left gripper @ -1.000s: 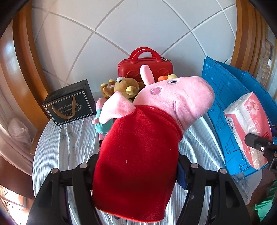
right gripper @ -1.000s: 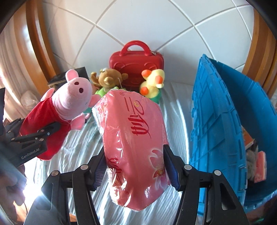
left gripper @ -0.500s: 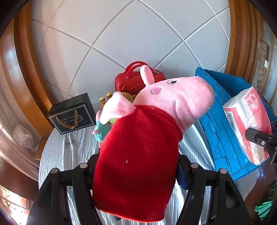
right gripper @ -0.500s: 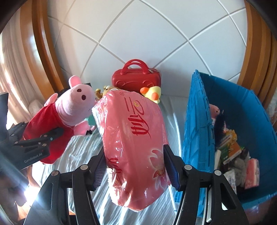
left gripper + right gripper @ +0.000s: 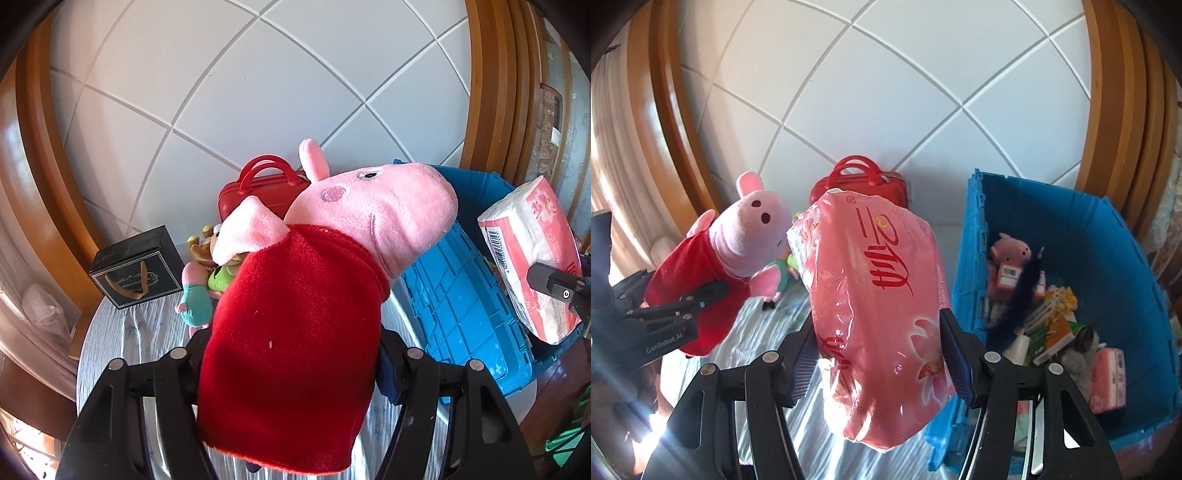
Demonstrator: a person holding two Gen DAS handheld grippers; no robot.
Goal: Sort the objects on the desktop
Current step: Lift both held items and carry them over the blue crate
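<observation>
Nearest the left wrist camera, the left gripper is clamped on the red fleece body of a pink plush pig in a red dress, holding it up off the pale, wood-grained round table. In the right wrist view, the right gripper is clamped on the sides of a soft pink plastic-wrapped pack of tissue paper, also held in the air, just left of the near wall of a large blue plastic crate.

The crate sits to the right of the table and already holds a small pink plush, a dark fuzzy strip, cartons and small tissue packs.

Farther back on the table lie a small pig plush in a teal outfit and a brown plush beside it. Behind them, a black gift box with a gold ribbon handle and a red hard-shell case with a handle stand against the white tiled wall.

Both held things are soft and appear bound for the crate. The slick wrapper could slide out of the pads if the pack deforms, and the pack could catch on the crate rim if brought across too low. The two grippers are near each other and could collide if they cross to the crate together.
</observation>
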